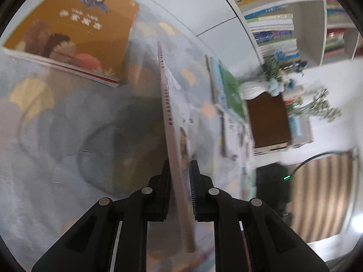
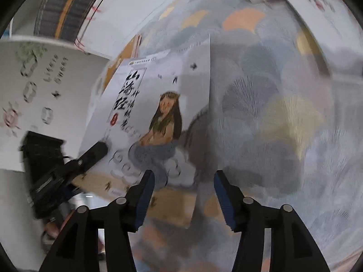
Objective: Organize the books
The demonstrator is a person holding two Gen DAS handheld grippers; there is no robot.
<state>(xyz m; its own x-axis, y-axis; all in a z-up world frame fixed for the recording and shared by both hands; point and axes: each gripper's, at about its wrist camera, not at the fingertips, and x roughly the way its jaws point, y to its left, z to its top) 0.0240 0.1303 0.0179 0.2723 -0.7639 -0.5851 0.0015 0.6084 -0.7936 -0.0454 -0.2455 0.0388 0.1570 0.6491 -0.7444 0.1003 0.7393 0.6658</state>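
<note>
My left gripper (image 1: 179,165) is shut on a thin white book (image 1: 169,104), which stands on edge above the rug, its spine running away from the camera. In the right wrist view the same book's cover (image 2: 158,104) faces me: black brush characters and a long-haired figure on clouds. One of the left gripper's fingers (image 2: 95,153) lies on the cover's lower left. My right gripper (image 2: 184,173) is open, its blue pads apart. The book's lower right part lies in the gap between them, and neither pad presses on it.
An orange picture book (image 1: 72,29) lies on the patterned rug (image 1: 45,136) at upper left. More flat books (image 1: 226,90), a brown box (image 1: 267,120) and a white vase of flowers (image 1: 254,89) sit near a filled bookshelf (image 1: 272,22). Another white book (image 2: 317,4) lies at far right.
</note>
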